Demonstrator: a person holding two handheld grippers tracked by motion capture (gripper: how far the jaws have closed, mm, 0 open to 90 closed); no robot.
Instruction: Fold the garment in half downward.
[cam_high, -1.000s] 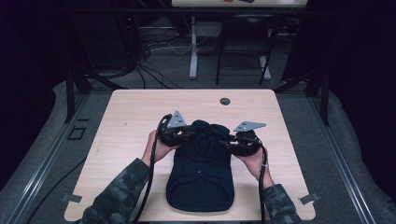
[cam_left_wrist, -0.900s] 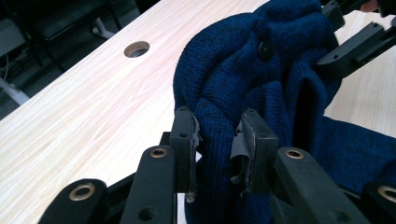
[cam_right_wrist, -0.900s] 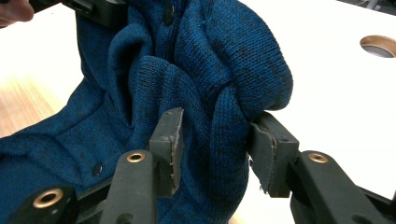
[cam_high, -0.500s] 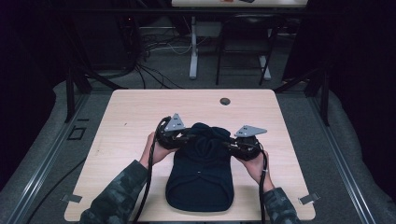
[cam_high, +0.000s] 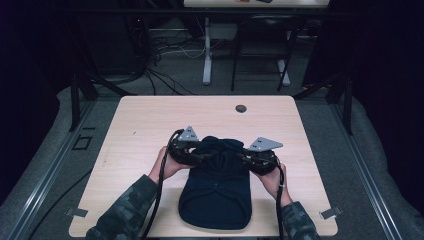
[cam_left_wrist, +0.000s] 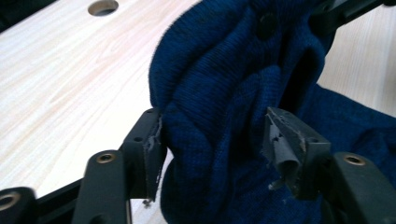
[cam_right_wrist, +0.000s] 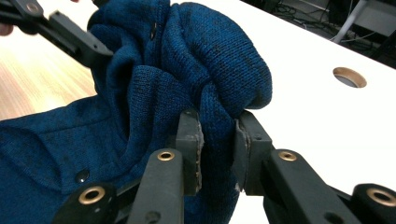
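The dark blue knitted garment (cam_high: 216, 192) lies on the surface (cam_high: 140, 130). Its far end is bunched up between both tools. The right tool (cam_right_wrist: 217, 140) pinches a fold; the left tool (cam_left_wrist: 212, 140) stands wider around the cloth. The folding seems only begun.

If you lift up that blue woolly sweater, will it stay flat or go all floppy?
Probably floppy: the blue sweater already bunches into soft folds where the right gripper pinches it. It likely won't slip, since the knit looks fuzzy and grippy. The left gripper stands wider around a thick fold, so that side might sag first.
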